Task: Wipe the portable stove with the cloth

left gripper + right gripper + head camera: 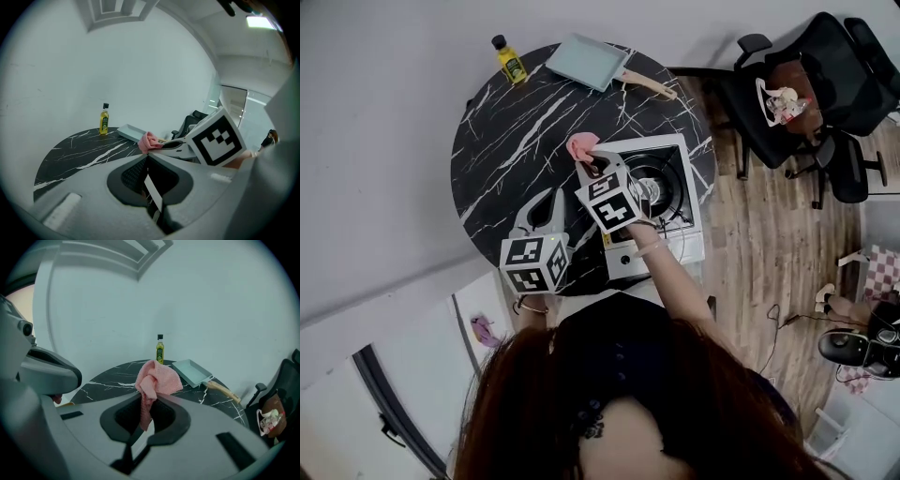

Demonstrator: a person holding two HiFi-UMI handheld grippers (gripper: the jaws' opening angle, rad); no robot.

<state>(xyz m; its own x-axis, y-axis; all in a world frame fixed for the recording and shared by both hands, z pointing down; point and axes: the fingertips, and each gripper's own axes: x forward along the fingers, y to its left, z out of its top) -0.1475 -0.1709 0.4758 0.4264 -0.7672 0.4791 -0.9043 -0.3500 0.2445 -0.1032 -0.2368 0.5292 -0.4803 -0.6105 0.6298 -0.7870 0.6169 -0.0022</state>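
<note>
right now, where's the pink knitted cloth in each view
Head view: the pink knitted cloth, just above centre.
Left gripper view: the cloth, centre, beyond the jaws.
Right gripper view: the cloth, centre, pinched by the right gripper.
Shared landmark: small yellow oil bottle at the black marble table's far edge.

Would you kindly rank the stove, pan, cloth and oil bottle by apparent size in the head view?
1. Portable stove.
2. Pan.
3. Oil bottle and cloth look alike; the right gripper hides part of the cloth, so no ranking.
</note>
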